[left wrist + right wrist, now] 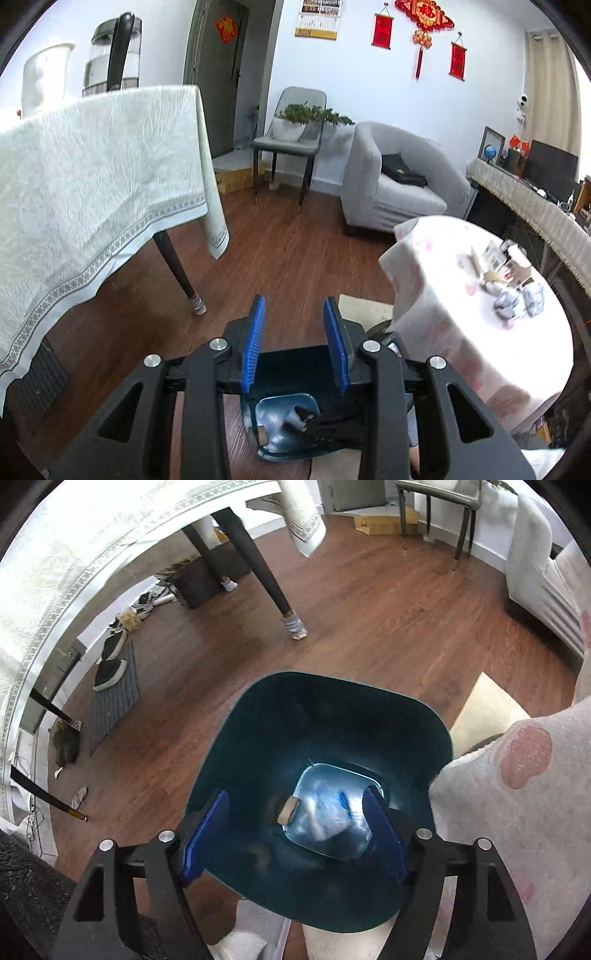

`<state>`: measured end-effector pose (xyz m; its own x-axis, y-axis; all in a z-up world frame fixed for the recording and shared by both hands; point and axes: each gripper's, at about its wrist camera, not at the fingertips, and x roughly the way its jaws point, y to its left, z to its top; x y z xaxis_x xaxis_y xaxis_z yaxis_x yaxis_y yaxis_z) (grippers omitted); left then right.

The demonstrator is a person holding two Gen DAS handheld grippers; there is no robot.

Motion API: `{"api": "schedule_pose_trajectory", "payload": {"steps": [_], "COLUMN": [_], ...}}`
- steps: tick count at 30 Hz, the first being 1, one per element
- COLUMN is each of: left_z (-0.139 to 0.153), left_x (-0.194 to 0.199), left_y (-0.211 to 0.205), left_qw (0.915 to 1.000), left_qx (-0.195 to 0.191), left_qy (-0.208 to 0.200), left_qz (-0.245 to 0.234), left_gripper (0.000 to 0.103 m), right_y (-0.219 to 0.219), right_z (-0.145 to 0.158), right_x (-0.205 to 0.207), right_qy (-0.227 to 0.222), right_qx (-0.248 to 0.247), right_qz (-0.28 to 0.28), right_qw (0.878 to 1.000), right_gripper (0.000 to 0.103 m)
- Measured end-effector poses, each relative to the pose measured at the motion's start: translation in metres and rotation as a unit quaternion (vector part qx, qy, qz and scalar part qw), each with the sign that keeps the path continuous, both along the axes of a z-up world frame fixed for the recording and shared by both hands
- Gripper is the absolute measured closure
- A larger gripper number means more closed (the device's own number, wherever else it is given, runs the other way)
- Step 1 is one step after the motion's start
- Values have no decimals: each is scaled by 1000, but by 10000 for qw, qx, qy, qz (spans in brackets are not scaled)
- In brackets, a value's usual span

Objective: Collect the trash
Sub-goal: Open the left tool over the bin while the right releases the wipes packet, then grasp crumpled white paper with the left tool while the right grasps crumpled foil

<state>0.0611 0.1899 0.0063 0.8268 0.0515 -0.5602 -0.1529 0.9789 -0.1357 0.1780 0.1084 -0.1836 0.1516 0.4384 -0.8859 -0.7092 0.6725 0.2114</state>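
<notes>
A dark teal bin (317, 716) stands on the wood floor beside the small table, directly under my right gripper (295, 795). The right gripper's blue pads stand wide apart and touch nothing. Inside the bin, a blurred white-and-blue piece of trash (321, 814) with a tan round end shows at the pale bottom. My left gripper (294, 306) is higher up, open with nothing between its fingers, and the bin (280, 417) shows below it. Crumpled wrappers (517, 301) and small cartons (506, 262) lie on the pink-patterned tablecloth (443, 295) to the right.
A large table with a cream cloth (92, 177) and dark legs (258, 565) stands to the left, with a kettle (110, 55) on it. Behind are a chair (291, 140) and a grey sofa (391, 184). Shoes on a mat (110, 672) lie under the large table. A socked foot (240, 934) is near the bin.
</notes>
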Motion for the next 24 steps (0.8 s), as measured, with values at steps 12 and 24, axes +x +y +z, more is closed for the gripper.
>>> {"api": "schedule_pose_trajectory", "payload": {"steps": [12, 24], "left_z": [40, 51], "left_x": [0, 9], "left_y": [-30, -57], "left_qw": [9982, 9978], "left_qx": [200, 177], "left_qy": [-557, -631], "left_qz": [59, -29], "left_gripper": [38, 34], "right_y": [-28, -95], "right_z": [79, 166], "right_x": [-35, -48], "right_qy": [-621, -1190], "right_qx": [750, 1272], "right_qz": [677, 681], "right_qw": [9929, 9823], "right_gripper": [27, 27]}}
